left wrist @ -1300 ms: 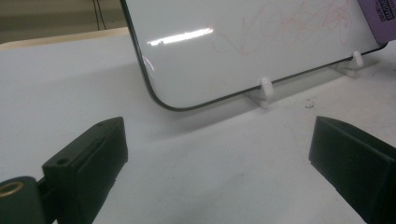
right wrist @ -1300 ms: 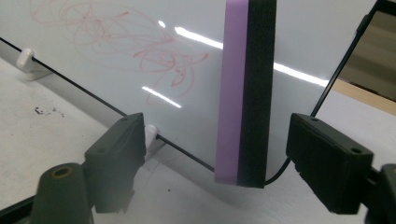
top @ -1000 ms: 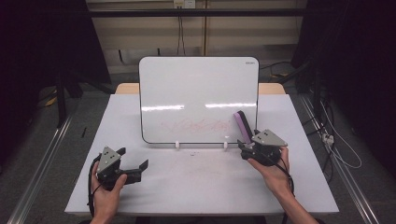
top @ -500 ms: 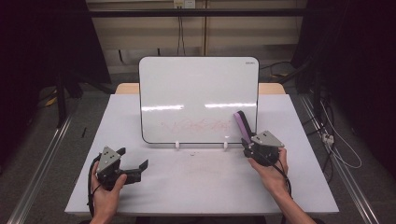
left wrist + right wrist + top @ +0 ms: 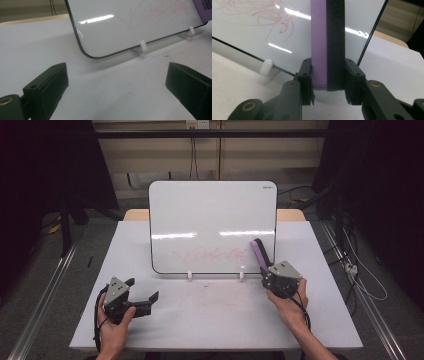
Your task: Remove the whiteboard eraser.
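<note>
A whiteboard (image 5: 212,225) stands upright on two small white feet at the table's middle, with faint red scribbles (image 5: 210,254) low on its face. My right gripper (image 5: 271,270) is shut on a purple eraser with black felt (image 5: 260,253), held in front of the board's lower right corner. In the right gripper view the eraser (image 5: 328,45) rises between the jaws of the right gripper (image 5: 329,81), the scribbles (image 5: 259,15) to its left. My left gripper (image 5: 145,295) rests open at the table's front left, with nothing between the jaws. In the left gripper view the left gripper (image 5: 117,82) faces the board (image 5: 130,22).
The white table (image 5: 215,320) has bare surface in front of the board and between the hands. White feet (image 5: 190,275) hold the board's lower edge. Metal rails (image 5: 45,285) run along both sides of the table, with cables (image 5: 357,270) on the floor at right.
The right gripper with the eraser has shifted slightly, staying by the board's lower right corner. The left gripper has stayed put.
</note>
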Demonstrator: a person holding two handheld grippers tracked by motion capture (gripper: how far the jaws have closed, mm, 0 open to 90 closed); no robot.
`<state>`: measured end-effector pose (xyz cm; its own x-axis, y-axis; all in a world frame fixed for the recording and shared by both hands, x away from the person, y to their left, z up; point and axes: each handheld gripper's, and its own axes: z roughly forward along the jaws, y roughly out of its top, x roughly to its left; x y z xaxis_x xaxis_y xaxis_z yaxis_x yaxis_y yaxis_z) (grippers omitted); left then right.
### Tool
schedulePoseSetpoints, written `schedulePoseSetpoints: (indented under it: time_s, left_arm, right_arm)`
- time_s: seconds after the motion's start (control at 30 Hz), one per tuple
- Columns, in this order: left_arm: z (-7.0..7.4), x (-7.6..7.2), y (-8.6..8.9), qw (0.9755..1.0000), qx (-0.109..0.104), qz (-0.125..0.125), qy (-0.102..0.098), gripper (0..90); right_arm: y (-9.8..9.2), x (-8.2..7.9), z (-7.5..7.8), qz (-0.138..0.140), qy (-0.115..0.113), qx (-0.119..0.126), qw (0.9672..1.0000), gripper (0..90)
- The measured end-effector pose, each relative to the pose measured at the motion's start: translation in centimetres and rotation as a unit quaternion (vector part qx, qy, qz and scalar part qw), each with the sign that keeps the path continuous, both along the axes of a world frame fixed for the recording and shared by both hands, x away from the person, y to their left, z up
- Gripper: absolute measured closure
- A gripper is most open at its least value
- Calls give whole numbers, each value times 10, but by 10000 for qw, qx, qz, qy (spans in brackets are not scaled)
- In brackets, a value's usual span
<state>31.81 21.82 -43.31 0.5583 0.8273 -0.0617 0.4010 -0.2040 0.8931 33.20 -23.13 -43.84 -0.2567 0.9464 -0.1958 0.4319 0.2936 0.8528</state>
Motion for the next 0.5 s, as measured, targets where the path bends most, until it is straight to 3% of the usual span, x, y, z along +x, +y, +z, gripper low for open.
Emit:
schedulePoseSetpoints:
  time_s: [0.2, 0.4, 0.5]
  left_arm:
    - [1, 0, 2, 10000, 35, 26, -13, 44]
    - [1, -1, 2, 10000, 5, 44, -20, 43]
    - [2, -1, -2, 9999, -165, 32, 31, 43]
  right_arm:
    - [0, -4, 6, 155, -154, 158, 9996, 644]
    - [-1, -9, 4, 386, -253, 619, 9970, 643]
    - [-1, -12, 5, 493, -299, 854, 9947, 643]
